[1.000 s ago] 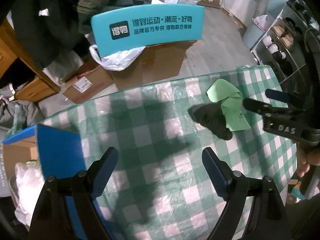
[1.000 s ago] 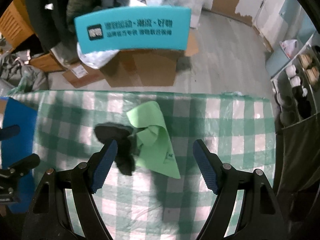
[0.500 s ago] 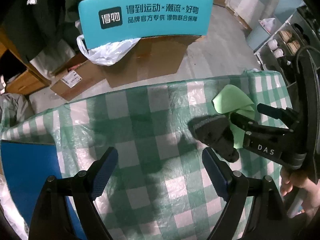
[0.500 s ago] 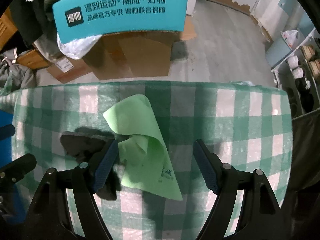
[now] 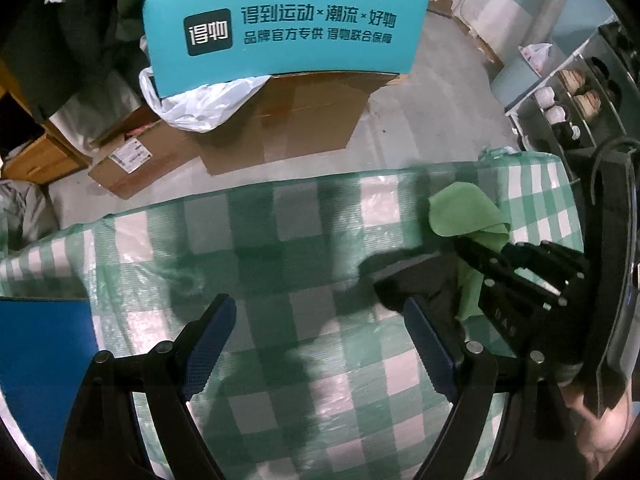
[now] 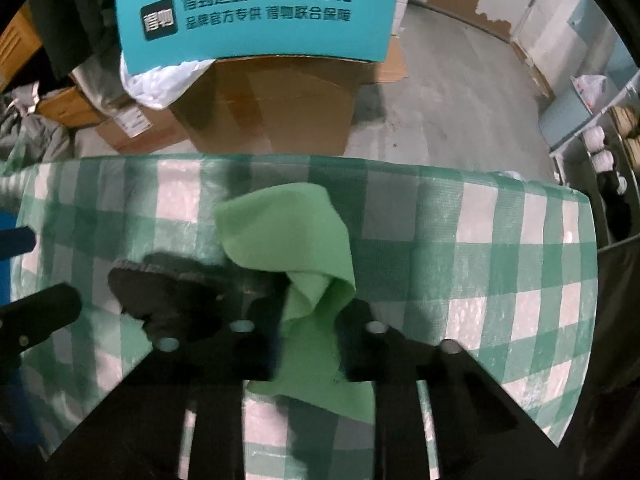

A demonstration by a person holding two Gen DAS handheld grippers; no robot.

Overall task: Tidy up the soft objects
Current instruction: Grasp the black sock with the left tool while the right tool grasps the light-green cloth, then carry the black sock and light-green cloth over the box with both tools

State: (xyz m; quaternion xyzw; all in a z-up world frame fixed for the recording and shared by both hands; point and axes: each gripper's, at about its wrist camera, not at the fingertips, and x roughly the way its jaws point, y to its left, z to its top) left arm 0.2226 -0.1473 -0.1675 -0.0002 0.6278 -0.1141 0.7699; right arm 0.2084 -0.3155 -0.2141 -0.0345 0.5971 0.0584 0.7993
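A light green cloth (image 6: 288, 236) lies crumpled on the green checked tablecloth (image 6: 500, 248), partly over a black cloth (image 6: 160, 296) to its left. My right gripper (image 6: 308, 320) has its fingers closed in on the middle of the green cloth, pinching a fold. In the left wrist view the green cloth (image 5: 460, 212) and black cloth (image 5: 416, 284) sit at the right, with the right gripper (image 5: 472, 252) on them. My left gripper (image 5: 320, 344) is open and empty over the tablecloth (image 5: 280, 240), its right finger beside the black cloth.
A blue box (image 5: 40, 360) sits at the table's left edge. Beyond the far table edge stand a cardboard box (image 6: 272, 104) with a teal flap (image 6: 260, 12), a white plastic bag (image 5: 200, 104) and a shelf with shoes (image 5: 568, 96) at the right.
My right gripper has moved down and forward onto the green cloth and closed on it. My left gripper has shifted right, toward the black cloth, and stayed open.
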